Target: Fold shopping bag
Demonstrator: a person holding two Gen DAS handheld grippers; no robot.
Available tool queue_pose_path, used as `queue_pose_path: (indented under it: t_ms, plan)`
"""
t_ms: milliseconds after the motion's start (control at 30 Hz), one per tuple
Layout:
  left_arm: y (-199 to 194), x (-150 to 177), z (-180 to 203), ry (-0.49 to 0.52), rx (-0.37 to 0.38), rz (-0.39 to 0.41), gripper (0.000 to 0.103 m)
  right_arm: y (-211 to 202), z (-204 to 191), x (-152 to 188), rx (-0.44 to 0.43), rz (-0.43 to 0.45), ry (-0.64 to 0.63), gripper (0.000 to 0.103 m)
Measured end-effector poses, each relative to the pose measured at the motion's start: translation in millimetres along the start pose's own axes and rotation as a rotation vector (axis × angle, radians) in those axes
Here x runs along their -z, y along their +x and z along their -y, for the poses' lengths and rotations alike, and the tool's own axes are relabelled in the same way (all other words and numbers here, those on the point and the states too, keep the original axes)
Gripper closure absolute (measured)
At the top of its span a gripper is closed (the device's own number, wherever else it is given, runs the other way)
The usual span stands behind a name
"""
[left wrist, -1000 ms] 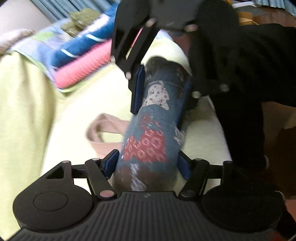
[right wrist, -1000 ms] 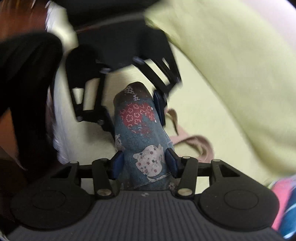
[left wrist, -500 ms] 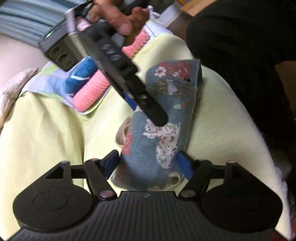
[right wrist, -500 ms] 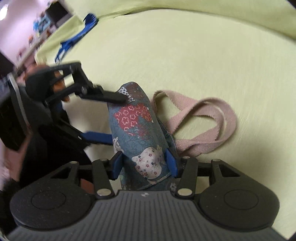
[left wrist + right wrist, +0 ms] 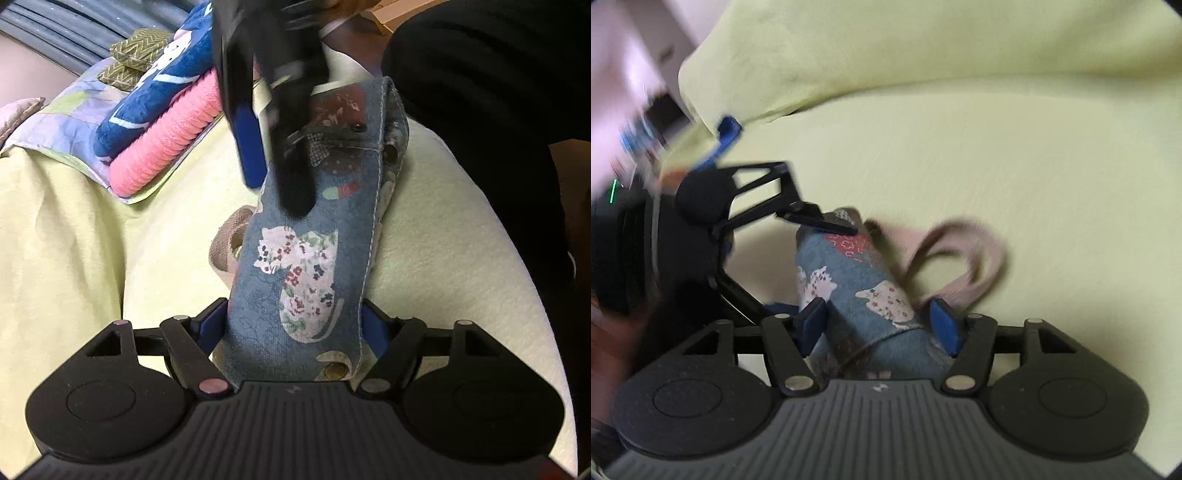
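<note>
The shopping bag [image 5: 310, 258] is blue fabric with cat and flower prints, folded into a narrow strip on the pale yellow couch cover. Its pink strap handles [image 5: 964, 254] lie out to the side. My left gripper [image 5: 295, 328] is shut on one end of the strip. In the left wrist view my right gripper [image 5: 273, 147] hovers over the far end, blurred, jaws apart. In the right wrist view my right gripper [image 5: 879, 321] stands wider than the bag [image 5: 864, 291] between its pads, not pinching it. The left gripper's upper finger [image 5: 820, 221] lies on the bag's far end there.
Folded pink [image 5: 166, 147] and dark blue towels [image 5: 155, 92] lie on a patterned cloth at the back left. A person in black clothes [image 5: 498, 92] stands at the right. A blue object [image 5: 724, 140] lies far left on the couch cover [image 5: 997, 147].
My right gripper has opened off the bag's end and shifted across it. The left gripper still holds its end, and the strip lies flatter on the cover.
</note>
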State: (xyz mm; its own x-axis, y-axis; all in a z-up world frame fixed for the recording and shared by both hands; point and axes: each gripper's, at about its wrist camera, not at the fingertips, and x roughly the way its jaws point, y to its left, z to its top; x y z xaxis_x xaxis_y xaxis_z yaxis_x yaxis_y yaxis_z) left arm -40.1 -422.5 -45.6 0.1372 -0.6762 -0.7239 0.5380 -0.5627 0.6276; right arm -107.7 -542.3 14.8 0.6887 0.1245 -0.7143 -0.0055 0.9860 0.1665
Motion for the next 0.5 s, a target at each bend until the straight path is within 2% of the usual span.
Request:
queue_pose_path:
  t_ms: [33, 133, 267, 300, 333, 400, 500]
  plan:
    - [2, -1, -1, 0.003, -0.001, -0.002, 0.029, -6, -19, 4, 0.062, 0.021, -0.103, 0.045]
    - [7, -2, -6, 0.002, 0.002, -0.001, 0.029, 9, -62, 26, 0.210, 0.007, -0.437, 0.038]
    - [-2, 2, -2, -0.008, 0.010, 0.005, 0.029, 31, -118, 57, 0.403, -0.018, -0.886, 0.038]
    - [-3, 3, -2, -0.009, 0.012, 0.006, 0.029, 40, -121, 62, 0.449, -0.027, -0.955, 0.037]
    - [-3, 4, -2, -0.012, 0.015, 0.008, 0.029, 51, -122, 67, 0.492, -0.043, -1.014, 0.035]
    - [1, 4, -5, -0.019, 0.019, 0.012, 0.029, 65, -119, 69, 0.528, -0.059, -1.047, 0.033]
    - [7, 3, -10, -0.043, 0.026, 0.020, 0.029, 70, -107, 56, 0.494, -0.053, -0.910, 0.036]
